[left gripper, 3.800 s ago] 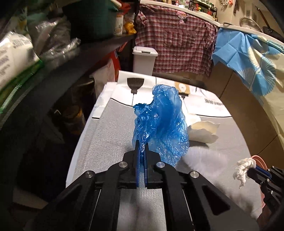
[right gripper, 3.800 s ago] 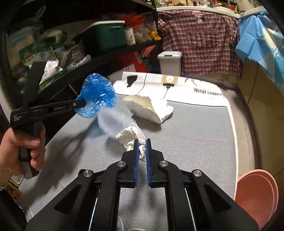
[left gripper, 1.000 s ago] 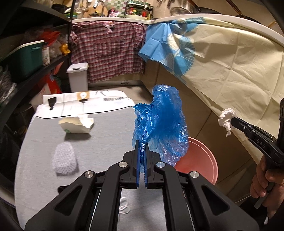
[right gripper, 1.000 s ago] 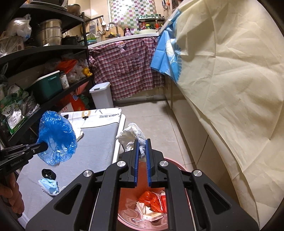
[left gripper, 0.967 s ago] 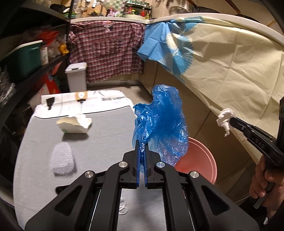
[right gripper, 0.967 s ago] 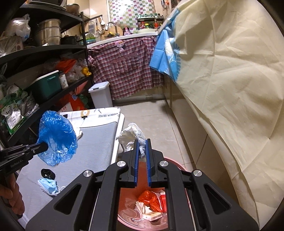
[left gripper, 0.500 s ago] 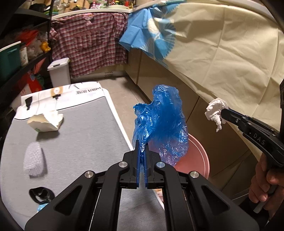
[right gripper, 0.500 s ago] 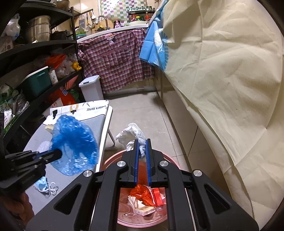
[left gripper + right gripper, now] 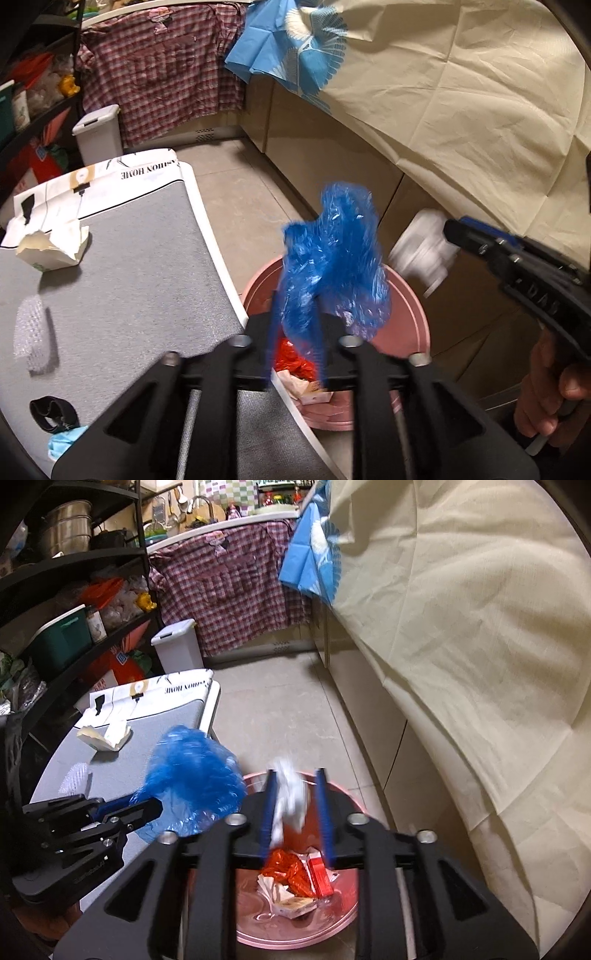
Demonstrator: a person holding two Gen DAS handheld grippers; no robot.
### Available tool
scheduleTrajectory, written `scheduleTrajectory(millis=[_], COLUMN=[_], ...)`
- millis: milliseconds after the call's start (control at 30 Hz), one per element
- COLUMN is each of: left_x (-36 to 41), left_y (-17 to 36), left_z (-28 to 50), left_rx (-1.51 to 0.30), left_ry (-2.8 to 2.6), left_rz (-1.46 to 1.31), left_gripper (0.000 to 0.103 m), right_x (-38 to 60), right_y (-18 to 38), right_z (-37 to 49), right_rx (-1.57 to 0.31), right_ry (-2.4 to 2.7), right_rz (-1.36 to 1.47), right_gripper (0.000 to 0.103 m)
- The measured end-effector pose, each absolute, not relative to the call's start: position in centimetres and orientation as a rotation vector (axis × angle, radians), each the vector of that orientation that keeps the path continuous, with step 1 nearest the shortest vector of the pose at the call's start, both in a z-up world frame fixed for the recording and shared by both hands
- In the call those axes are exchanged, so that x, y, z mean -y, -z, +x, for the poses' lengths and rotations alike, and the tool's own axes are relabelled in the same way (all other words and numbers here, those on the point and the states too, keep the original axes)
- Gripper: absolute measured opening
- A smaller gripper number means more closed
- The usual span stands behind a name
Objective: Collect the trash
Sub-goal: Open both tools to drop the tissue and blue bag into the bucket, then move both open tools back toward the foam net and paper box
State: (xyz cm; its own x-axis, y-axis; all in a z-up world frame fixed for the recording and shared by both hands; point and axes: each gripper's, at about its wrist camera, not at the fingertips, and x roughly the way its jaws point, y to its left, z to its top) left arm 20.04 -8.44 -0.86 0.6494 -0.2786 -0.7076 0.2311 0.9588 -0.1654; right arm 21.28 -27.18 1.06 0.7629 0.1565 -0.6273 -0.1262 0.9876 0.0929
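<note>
The white strip along the far edge of the grey tabletop (image 9: 122, 273) carries print that reads "HOME" with a longer word beside it, upside down from the left wrist view. The black body of the right hand-held gripper (image 9: 452, 230) bears raised letters that look like "DAS"; the small writing on the left tool's body in the right wrist view is too fine to read.

Only the left wrist view shows the near part of the tabletop: a patch of bubble wrap (image 9: 31, 332), a black band (image 9: 51, 411) and a blue face mask (image 9: 64, 441), plus the person's hand (image 9: 554, 391) on the right tool's handle. Only the right wrist view looks straight into the pink bucket (image 9: 347, 919), where red wrappers and small cartons (image 9: 299, 886) lie. A torn paper cup (image 9: 55, 249) sits farther back on the tabletop.

The left hand-held gripper (image 9: 295, 332) has just been opening; its jaws stand narrowly parted with the blue plastic bag (image 9: 332, 258) loose between them, above the bucket's near rim. The right hand-held gripper (image 9: 295, 812) has likewise just been opening, parted a little, with the crumpled white tissue (image 9: 291, 797) blurred between its jaws, directly over the bucket.
</note>
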Motion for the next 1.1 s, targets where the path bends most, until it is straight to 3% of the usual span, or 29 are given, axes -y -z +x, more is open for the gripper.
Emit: scheduleTrajectory(millis=[133,533,1100], left_x=[8.0,4.0,-12.4], left_y=[0.7,-0.7,-2.7], left_z=[19.8,18.0,15.9], left_rx=[-0.806,-0.757,-0.719], left_ry=[0.301,0.257,-0.040], left_rz=[-0.078,-0.089,-0.192], left_gripper=[0.029,0.029,0.029], right_x=[27.2,26.0,20.5], right_y=[-1.0,-1.5,-2.7], right_z=[21.3,20.7,20.0], right_rx=[-0.682,-0.656,-0.606], right_ry=[-0.141,-0.169,-0.294], right_rz=[0.046,0.028,0.017], right_gripper=[0.041,0.041,0.040])
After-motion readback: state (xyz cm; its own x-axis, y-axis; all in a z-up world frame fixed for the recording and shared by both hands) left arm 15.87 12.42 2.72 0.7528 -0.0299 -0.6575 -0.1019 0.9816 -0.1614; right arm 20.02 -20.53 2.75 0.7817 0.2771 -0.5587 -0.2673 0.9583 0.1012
